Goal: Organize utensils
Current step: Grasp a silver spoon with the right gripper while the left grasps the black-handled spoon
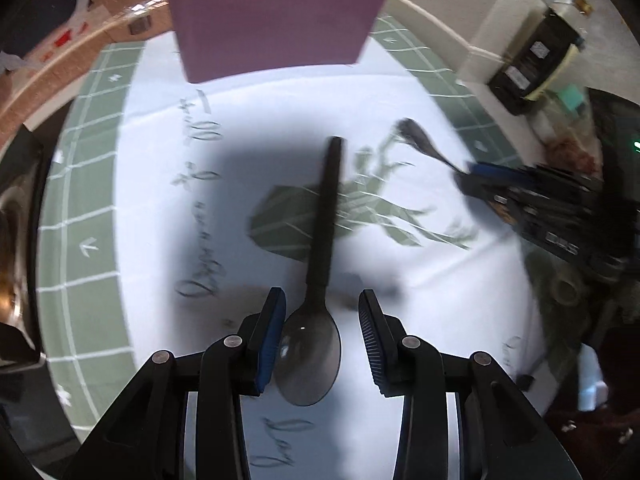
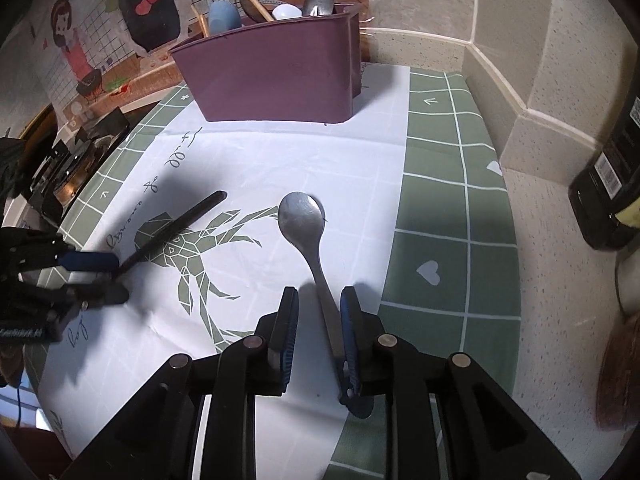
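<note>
**Two spoons on the cloth, a gripper over each**

From the left wrist camera, the left gripper (image 1: 322, 316) hangs over a black spoon (image 1: 320, 280) lying on the white and green cloth (image 1: 168, 216) that covers the worktop. The spoon's bowl sits between the two blue-padded fingers (image 1: 272, 336), brushing or nearly brushing the left pad, with a clear gap to the right one; the jaws stand apart and nothing is clamped. The black handle runs away from the camera towards a purple utensil holder (image 1: 276, 28) standing at the far end of the cloth. Off to the right, blurred, the right gripper (image 1: 476, 178) shows with a metal spoon (image 1: 420, 138) reaching out beyond it.

From the right wrist camera, the right gripper (image 2: 319, 308) is low over the metal spoon (image 2: 308, 232). The spoon lies flat on the cloth (image 2: 360, 168), its bowl pointing away towards the holder, its handle running back between the fingers (image 2: 350, 328). The handle lies just beside the right pad with space on the other side; the jaws are parted and do not squeeze it. The purple utensil holder (image 2: 276, 76) stands at the back of the cloth, already carrying several spoons and wooden pieces. At the left edge the left gripper (image 2: 106, 276) appears with the black spoon (image 2: 180, 222) angling out from it. A dark bottle (image 2: 612, 184) stands on the speckled worktop (image 2: 560, 280) to the right.
</note>
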The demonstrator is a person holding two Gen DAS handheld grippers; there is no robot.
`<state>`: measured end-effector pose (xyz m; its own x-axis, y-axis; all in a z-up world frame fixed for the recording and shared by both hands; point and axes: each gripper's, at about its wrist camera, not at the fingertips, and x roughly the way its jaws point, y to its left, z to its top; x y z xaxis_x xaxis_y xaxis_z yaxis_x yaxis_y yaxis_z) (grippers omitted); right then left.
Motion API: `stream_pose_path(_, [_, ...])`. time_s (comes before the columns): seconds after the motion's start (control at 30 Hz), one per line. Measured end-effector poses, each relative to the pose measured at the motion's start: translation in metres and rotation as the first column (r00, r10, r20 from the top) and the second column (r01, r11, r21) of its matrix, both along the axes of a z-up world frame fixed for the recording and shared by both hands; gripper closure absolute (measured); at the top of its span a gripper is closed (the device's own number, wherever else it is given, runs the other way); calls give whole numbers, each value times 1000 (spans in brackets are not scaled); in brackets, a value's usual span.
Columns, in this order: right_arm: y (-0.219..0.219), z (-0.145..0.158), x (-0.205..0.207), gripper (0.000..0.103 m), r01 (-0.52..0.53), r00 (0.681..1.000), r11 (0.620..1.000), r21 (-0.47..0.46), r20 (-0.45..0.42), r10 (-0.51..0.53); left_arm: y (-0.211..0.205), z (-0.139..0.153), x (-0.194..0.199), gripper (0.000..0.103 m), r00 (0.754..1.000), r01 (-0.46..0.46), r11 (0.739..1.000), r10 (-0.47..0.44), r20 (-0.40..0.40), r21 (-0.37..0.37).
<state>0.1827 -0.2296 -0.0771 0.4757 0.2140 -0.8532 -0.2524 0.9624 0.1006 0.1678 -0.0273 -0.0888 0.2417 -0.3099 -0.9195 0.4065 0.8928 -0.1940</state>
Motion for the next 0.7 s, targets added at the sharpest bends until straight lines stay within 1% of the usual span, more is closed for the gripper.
stream_pose_path(0.17, [-1, -1, 9, 81, -21, 1000, 1000, 18, 7, 21, 7, 9, -10, 64, 999, -12, 1000, 12, 35, -12])
stream_pose_path(0.27, [4, -1, 21, 79, -31, 1000, 999, 24, 6, 30, 18, 13, -13, 64, 997, -43, 999, 43, 57, -10])
stream_pose_path(0.43, [27, -2, 40, 71, -82, 996, 995, -53, 23, 83, 34, 19, -13, 64, 993, -89, 996, 90, 82, -10])
stream_pose_path(0.5, [39, -4, 45, 64, -117, 992, 988, -103, 35, 121, 35, 21, -14, 64, 992, -92, 996, 92, 90, -5])
stream_pose_path(0.53, [43, -4, 46, 65, -129, 990, 984, -120, 42, 135, 35, 22, -14, 64, 991, -90, 996, 89, 99, 3])
stream_pose_path(0.6, [44, -3, 48, 77, -145, 988, 983, -114, 36, 150, 32, 25, -15, 64, 990, -83, 996, 81, 114, 16])
stream_pose_path(0.7, [38, 0, 47, 77, -137, 990, 987, -90, 25, 139, 29, 27, -16, 64, 991, -72, 997, 69, 119, 16])
